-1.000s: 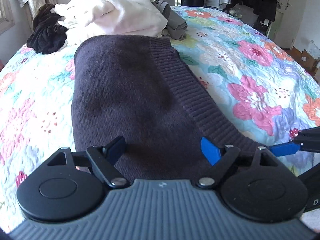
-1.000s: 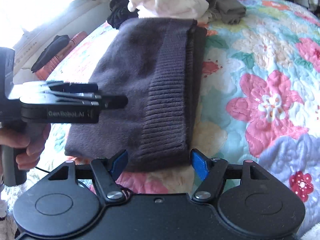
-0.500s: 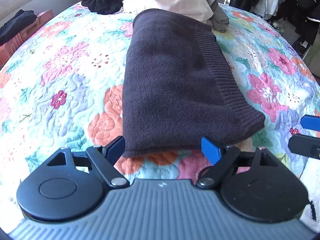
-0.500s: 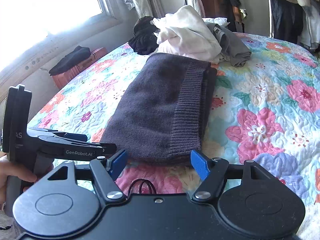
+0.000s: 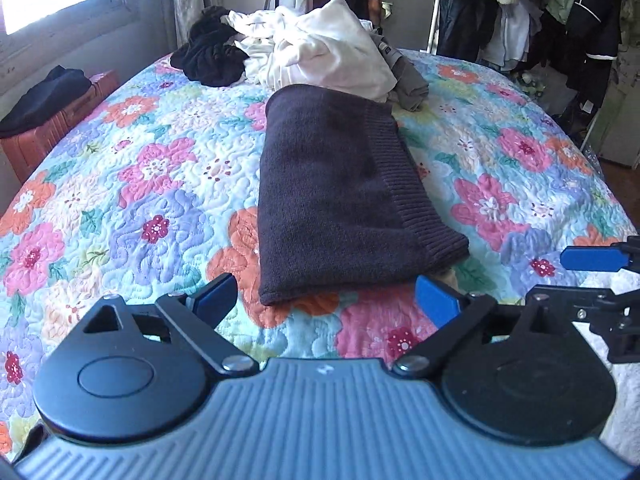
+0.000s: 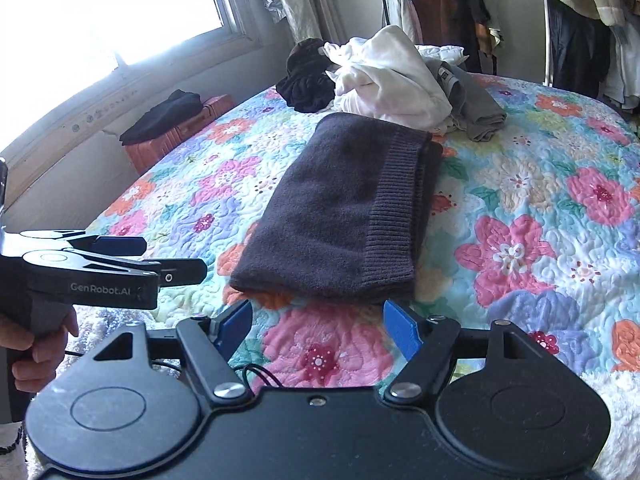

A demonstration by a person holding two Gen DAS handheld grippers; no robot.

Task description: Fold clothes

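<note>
The left gripper (image 5: 326,294) gapes wide, holding nothing, just short of the folded dark purple knit sweater (image 5: 340,200) lying flat on the floral quilted bedspread (image 5: 140,184). The right gripper (image 6: 318,330) likewise hangs wide and empty before the sweater's near edge.

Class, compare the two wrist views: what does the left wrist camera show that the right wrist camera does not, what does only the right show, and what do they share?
Only the left wrist view shows the right gripper from the side, at the right edge.

Only the right wrist view shows the left gripper from the side, the hand holding its handle, and the bright window.

Both show the folded dark sweater on the floral quilt, the unfolded clothes pile behind it, the orange suitcase and open fingers holding nothing.
</note>
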